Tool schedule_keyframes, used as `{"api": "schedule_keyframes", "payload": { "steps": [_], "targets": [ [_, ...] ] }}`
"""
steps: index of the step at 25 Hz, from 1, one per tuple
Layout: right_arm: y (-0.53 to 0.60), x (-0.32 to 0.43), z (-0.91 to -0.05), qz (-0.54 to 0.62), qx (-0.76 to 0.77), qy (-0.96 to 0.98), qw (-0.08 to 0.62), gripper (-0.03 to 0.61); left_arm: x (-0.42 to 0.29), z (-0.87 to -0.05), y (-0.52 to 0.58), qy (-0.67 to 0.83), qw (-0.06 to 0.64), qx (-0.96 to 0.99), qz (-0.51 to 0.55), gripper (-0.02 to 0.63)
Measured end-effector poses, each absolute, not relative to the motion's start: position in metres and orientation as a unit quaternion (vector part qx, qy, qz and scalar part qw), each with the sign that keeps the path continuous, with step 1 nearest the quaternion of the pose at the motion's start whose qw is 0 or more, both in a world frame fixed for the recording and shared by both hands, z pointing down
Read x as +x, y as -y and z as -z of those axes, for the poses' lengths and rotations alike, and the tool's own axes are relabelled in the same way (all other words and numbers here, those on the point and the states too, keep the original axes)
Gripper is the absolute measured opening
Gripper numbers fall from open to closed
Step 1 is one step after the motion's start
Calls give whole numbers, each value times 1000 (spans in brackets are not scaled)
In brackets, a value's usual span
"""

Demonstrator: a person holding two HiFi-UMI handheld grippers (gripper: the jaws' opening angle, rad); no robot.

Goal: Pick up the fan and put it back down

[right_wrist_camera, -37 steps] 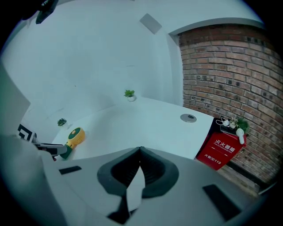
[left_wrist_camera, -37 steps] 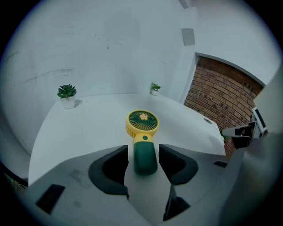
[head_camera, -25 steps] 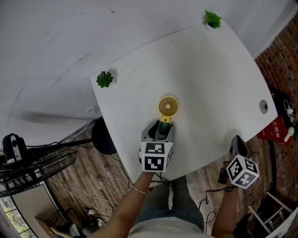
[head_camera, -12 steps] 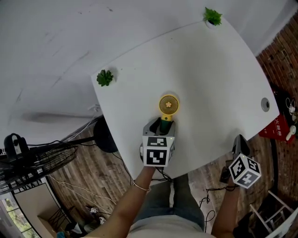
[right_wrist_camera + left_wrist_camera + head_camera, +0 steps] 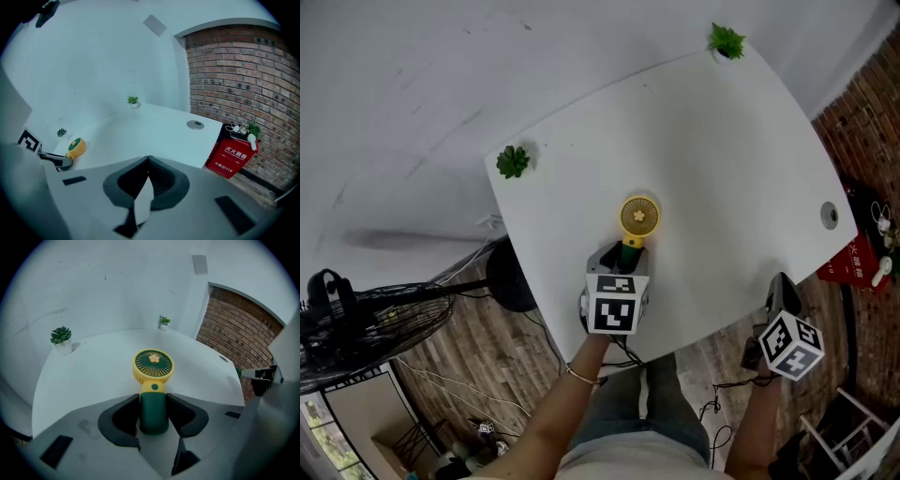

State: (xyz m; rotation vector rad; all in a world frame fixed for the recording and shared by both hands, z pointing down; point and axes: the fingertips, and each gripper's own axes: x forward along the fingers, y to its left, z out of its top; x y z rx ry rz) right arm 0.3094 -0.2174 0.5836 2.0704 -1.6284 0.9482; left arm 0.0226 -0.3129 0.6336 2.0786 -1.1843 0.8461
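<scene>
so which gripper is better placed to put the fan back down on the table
Left. The left gripper is shut on the fan by its green handle, over the table, so it likely only needs to lower and release. The right gripper is shut, empty, away from the fan.

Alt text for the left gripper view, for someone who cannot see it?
The left gripper has its jaws shut on the green handle of a fan, whose round yellow head stands upright above them. Beyond lies a white table with a left potted plant and a far potted plant at its edge, then a brick wall at right.
</scene>
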Motion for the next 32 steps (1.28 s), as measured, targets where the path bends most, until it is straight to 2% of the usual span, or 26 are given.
{"api": "schedule_keyframes", "payload": {
  "steps": [11, 23, 32],
  "targets": [
    [224, 313, -573, -322, 734, 573, 170, 0, 20, -633, 316, 448, 313, 783, -296, 175],
    [231, 308, -550, -306, 735, 581, 168, 0, 11, -605, 326, 478, 294, 788, -251, 173],
    [261, 283, -503, -275, 729, 613, 131, 0, -1, -558, 338, 508, 262, 794, -206, 173]
  ]
}}
